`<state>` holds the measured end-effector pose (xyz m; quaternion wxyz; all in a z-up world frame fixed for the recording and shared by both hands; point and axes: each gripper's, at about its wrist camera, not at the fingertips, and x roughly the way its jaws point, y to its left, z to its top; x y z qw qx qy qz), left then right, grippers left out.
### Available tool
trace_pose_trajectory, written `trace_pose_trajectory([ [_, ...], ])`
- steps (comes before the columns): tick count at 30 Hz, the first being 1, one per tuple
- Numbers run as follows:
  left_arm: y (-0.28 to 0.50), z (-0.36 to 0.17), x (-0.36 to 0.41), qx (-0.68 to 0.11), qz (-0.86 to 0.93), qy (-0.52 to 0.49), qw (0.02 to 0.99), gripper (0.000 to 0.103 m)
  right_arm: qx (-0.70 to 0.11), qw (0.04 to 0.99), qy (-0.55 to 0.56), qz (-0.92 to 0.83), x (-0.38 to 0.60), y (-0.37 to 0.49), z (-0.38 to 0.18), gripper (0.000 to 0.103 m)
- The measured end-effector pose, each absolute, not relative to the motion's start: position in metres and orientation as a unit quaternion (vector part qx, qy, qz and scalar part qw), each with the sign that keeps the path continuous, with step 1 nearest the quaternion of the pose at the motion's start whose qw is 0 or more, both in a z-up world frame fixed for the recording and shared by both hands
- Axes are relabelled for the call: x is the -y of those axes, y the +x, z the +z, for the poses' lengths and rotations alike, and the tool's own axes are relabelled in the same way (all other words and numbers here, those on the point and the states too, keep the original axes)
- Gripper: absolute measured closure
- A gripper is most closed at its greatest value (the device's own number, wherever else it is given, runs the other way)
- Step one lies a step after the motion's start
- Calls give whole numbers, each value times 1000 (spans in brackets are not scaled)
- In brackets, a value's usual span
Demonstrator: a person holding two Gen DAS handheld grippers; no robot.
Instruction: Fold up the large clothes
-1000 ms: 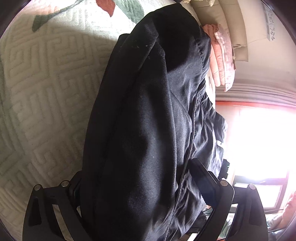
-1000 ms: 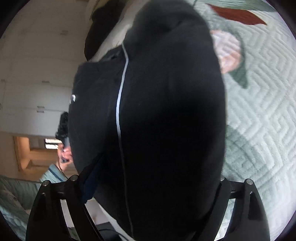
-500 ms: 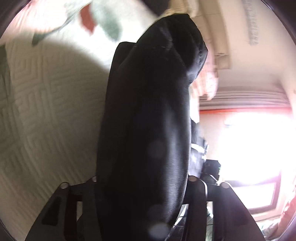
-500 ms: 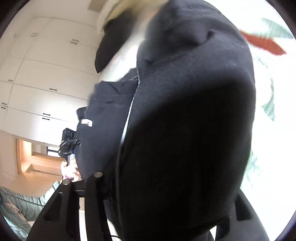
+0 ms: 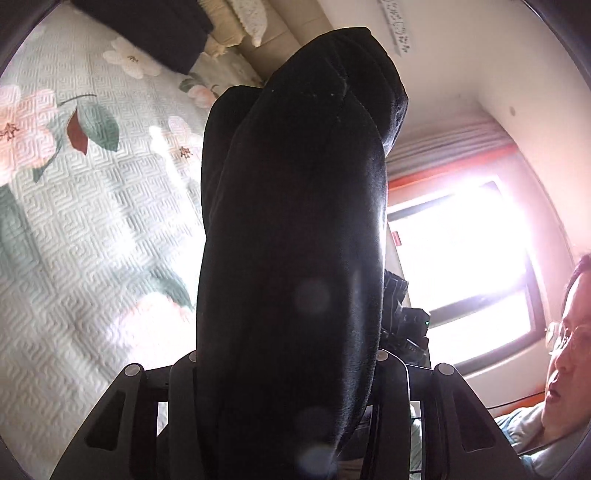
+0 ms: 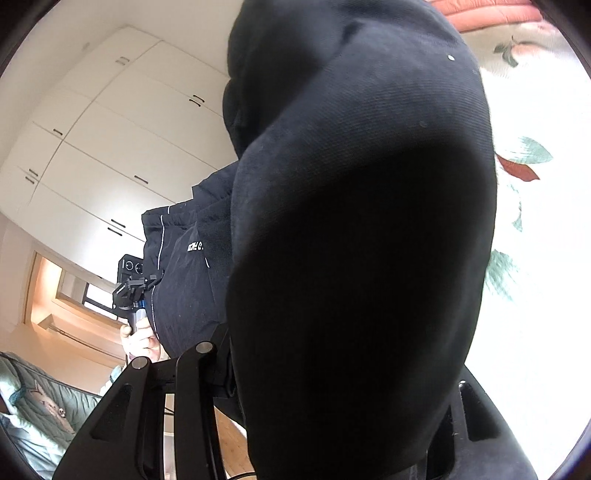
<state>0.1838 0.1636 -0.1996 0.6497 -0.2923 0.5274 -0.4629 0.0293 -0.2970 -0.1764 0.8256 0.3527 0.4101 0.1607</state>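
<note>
So the surface here is a bed with a pale green quilted bedspread (image 5: 74, 236), stitched all over in a squared maze pattern and printed with big pink flowers, green leaves and one dark red leaf. Up at the head end of the bed there's a dark pillow (image 5: 147, 26) and some cream ruffled cushions (image 5: 236, 22) against a beige headboard. Room-wise: white walls, a bright blown-out window (image 5: 458, 258) with an orange-red frame and a pleated curtain above it, and on the other side a wall of flat white wardrobe doors (image 6: 110, 147) with small dark handles, plus a wood-trimmed opening low down. The black garment (image 5: 291, 240) is the thing being folded, and it's bunched up thick in both grippers, hanging between them off the bedspread. It's a soft matte fabric with a fine weave and bits of lint, and the stretch running between the two sides has thin white piping and a small white logo I can't read. The left gripper (image 5: 288, 373) has its black fingers squeezed in on a fat roll of the cloth, which fills the gap completely and bulges up past the tips. The right gripper (image 6: 332, 369) is the same deal, clamped on a rounded wad of the garment that blocks most of that view. From the right camera you can see the person's hand (image 6: 142, 338) gripping the other handle below the hanging cloth.
</note>
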Motion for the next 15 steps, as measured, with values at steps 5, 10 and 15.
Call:
trace_pose_trajectory([
  [5, 154, -212, -183, -544, -452, -294, 643, 56, -432, 811, 368, 146, 275, 6, -193, 53],
  [10, 132, -273, -209, -589, -412, -311, 622, 56, -475, 781, 387, 124, 258, 3, -254, 53],
  [15, 122, -356, -230, -637, -355, -319, 606, 54, -523, 747, 401, 82, 253, 8, -340, 53],
])
